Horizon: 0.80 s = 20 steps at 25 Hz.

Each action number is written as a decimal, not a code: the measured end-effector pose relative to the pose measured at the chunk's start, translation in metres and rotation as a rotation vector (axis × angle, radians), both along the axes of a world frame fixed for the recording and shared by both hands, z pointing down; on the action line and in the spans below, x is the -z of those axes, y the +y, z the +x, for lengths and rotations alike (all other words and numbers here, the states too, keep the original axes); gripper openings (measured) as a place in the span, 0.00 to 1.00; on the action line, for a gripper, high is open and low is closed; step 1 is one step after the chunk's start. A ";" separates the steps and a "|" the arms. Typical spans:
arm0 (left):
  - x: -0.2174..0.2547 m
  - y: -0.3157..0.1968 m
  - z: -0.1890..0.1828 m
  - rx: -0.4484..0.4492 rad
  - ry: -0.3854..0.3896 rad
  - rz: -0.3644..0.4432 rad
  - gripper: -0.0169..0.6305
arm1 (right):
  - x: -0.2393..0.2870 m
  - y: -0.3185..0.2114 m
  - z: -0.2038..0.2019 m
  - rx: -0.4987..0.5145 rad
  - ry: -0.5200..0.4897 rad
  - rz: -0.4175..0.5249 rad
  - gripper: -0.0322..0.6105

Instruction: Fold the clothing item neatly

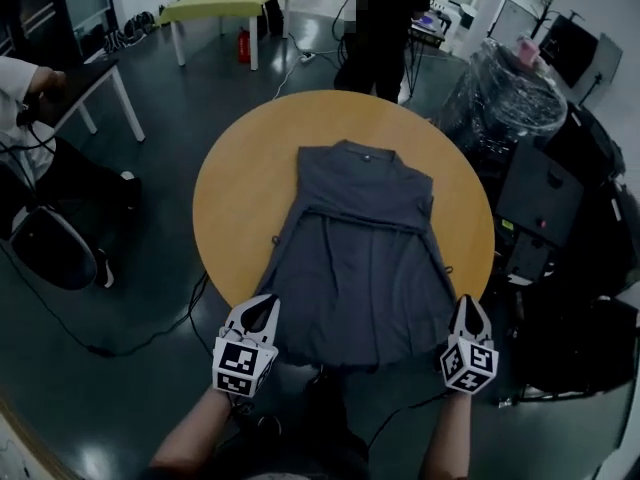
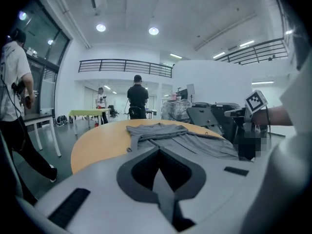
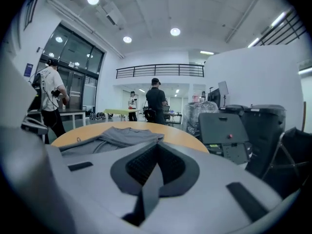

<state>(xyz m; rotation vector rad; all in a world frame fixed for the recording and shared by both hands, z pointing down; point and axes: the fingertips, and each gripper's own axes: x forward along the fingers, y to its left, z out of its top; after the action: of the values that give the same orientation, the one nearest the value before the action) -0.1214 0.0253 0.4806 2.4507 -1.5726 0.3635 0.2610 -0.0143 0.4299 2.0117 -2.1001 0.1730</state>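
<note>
At frame centre, garment [image 1: 360, 258]: spread flat on round surface [image 1: 230, 198], hem at lower edge.
Left claw [image 1: 266, 306]: pinching lower-left hem corner.
Right claw [image 1: 468, 306]: pinching lower-right corner, likely for folding hem upward.

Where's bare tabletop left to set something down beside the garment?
The table is barest on its left, a wide crescent between the garment and the rim. A narrower strip runs along the right rim, a thin arc beyond the collar. The near edge is crowded: left gripper and right gripper clamp the hem.
</note>
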 end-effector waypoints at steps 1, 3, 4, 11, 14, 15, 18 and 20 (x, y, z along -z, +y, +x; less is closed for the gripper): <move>-0.003 0.015 -0.003 -0.009 0.000 0.001 0.04 | -0.008 0.022 -0.003 -0.007 0.000 -0.006 0.04; -0.010 0.040 -0.011 -0.022 -0.001 -0.005 0.04 | -0.026 0.062 -0.010 -0.023 -0.019 -0.025 0.04; -0.015 0.051 -0.015 -0.027 -0.002 -0.012 0.04 | -0.036 0.082 -0.014 -0.028 -0.034 -0.038 0.04; -0.052 0.123 -0.024 -0.082 -0.004 -0.075 0.04 | -0.097 0.195 -0.028 -0.075 -0.118 -0.144 0.04; -0.060 0.143 -0.024 -0.070 -0.021 -0.075 0.04 | -0.119 0.217 -0.018 -0.122 -0.168 -0.168 0.04; -0.062 0.149 -0.023 -0.063 -0.028 -0.071 0.04 | -0.125 0.223 -0.014 -0.133 -0.177 -0.177 0.04; -0.064 0.167 -0.017 -0.048 -0.034 -0.060 0.04 | -0.140 0.239 0.001 -0.144 -0.186 -0.200 0.04; -0.067 0.179 -0.008 -0.037 -0.022 -0.062 0.04 | -0.148 0.247 0.014 -0.138 -0.185 -0.210 0.04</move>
<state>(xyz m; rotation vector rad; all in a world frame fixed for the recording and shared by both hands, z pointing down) -0.1292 0.2039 0.5472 2.4400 -1.5031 0.4393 0.2748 0.2326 0.5778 2.0804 -1.9486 0.5994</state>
